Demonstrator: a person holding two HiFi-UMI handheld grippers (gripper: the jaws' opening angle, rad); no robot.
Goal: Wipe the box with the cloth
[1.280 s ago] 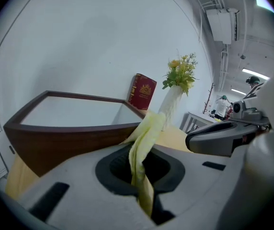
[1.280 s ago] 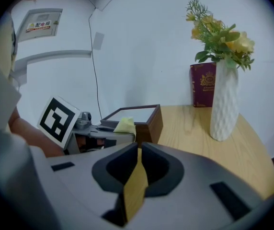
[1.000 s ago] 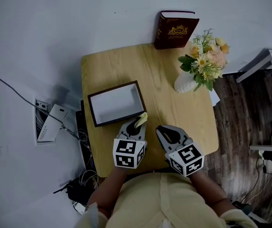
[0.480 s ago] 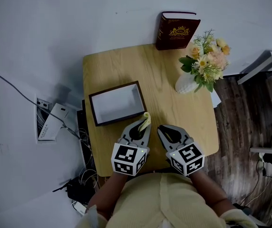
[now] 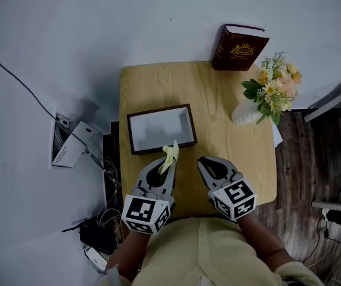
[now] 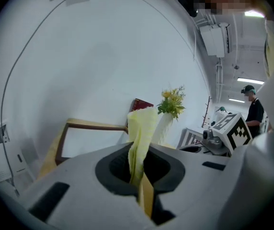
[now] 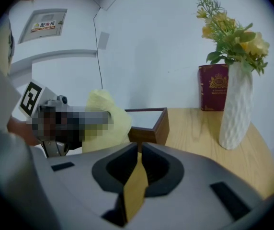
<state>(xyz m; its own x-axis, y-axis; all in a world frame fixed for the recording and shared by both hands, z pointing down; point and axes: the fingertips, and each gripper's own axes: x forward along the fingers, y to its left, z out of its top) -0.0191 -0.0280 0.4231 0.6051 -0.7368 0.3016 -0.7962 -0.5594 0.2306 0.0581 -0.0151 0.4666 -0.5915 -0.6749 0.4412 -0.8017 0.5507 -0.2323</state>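
The left gripper is clamped on the cloth: its 2 jaws are pressed together on a bunched yellow fold, and the free end stands up past the tips as a narrow upright strip. The right gripper has its jaws pressed together with nothing between them; only a thin slit of wood shows there in the right gripper view. Both grippers sit over the near edge of the table, side by side, close to the person's body. The box, a shallow dark-rimmed tray with a pale inside, rests on the left half of the table. It lies directly ahead of the left gripper, and in the head view its near rim is just beyond the cloth tip. Whether the cloth touches that rim cannot be confirmed; the left gripper view shows the strip standing in front of the box, apparently clear of it. The long axis of the box runs across the line of the left gripper, tilted slightly. The left gripper is the nearer of the 2; the right gripper points past the box's right end. Judgement: wiping has not begun, and the next move requires the left gripper to advance and lower the cloth onto the box.
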